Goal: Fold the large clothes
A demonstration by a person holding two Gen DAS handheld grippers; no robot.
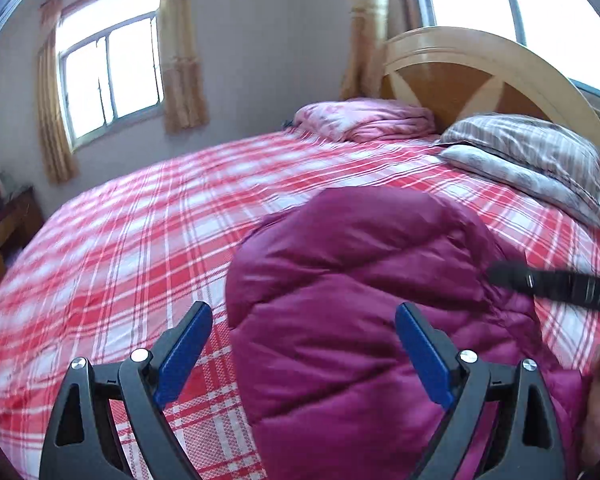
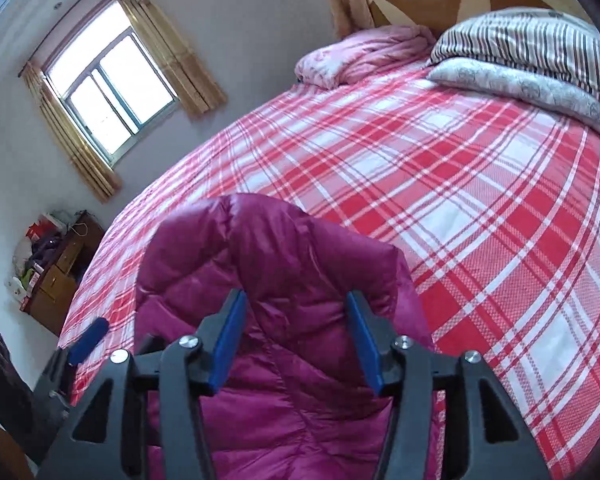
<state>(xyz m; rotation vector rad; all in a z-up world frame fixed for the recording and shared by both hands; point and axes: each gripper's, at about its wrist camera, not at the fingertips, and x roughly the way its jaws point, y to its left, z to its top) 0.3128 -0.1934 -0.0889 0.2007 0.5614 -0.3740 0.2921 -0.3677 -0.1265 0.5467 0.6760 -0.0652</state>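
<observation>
A magenta quilted down jacket (image 1: 372, 304) lies bunched on the red and white plaid bed (image 1: 132, 232). My left gripper (image 1: 304, 316) is open above the jacket's left edge, one finger over the sheet, one over the jacket. In the right wrist view the jacket (image 2: 268, 280) fills the near middle. My right gripper (image 2: 296, 304) is open just above it, with jacket fabric showing between the blue pads. A black part of the right gripper (image 1: 556, 286) shows at the left wrist view's right edge. The left gripper's blue pad (image 2: 88, 340) shows at the lower left.
A pink folded quilt (image 1: 364, 118) and striped pillows (image 1: 532, 160) lie by the wooden headboard (image 1: 480, 68). A wooden bedside cabinet (image 2: 56, 276) with clutter stands by the wall under the curtained window (image 2: 112, 84). The plaid sheet (image 2: 480, 208) stretches right of the jacket.
</observation>
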